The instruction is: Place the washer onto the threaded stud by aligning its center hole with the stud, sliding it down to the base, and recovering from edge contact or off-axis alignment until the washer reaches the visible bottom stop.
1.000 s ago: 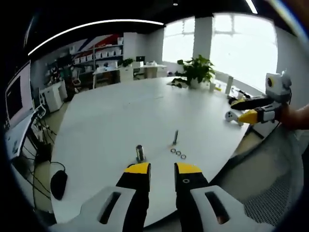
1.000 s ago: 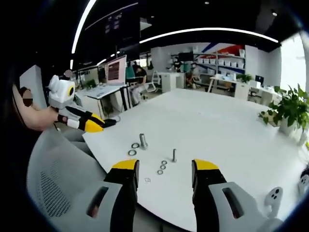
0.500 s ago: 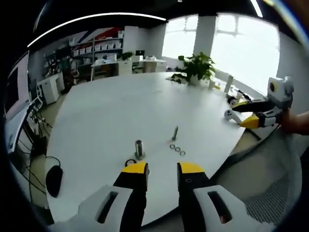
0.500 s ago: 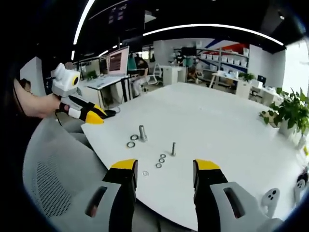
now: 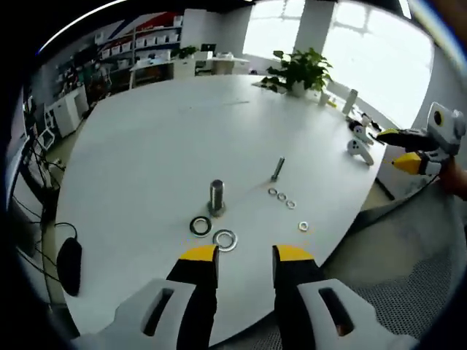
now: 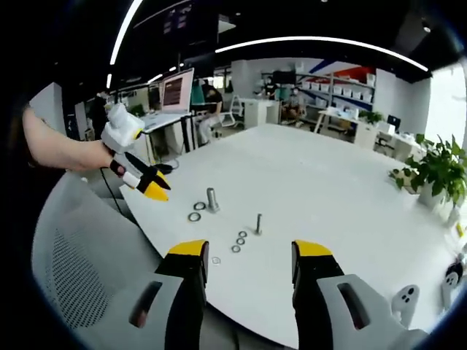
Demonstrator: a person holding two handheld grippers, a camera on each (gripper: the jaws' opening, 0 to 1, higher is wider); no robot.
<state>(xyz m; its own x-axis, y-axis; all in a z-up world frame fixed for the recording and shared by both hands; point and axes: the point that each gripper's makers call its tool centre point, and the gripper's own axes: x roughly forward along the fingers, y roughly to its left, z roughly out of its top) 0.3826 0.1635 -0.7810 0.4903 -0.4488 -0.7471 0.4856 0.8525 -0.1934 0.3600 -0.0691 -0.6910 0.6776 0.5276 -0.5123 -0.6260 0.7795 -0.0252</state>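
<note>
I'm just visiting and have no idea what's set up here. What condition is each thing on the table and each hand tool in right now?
Thick threaded stud: upright, bare.
Dark washer: flat beside the stud's base.
Silver washer: flat, off the stud.
Thin bolt: standing, nothing on it.
Small washers: loose in a row.
Left gripper: jaws open, empty.
Right gripper: jaws open, empty.

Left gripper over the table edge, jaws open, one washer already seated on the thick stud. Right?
Not quite. In the left gripper view no washer is on the thick stud: the dark washer and the silver washer both lie flat on the table beside its base. The left gripper is over the table edge with jaws open, as you said.
</note>
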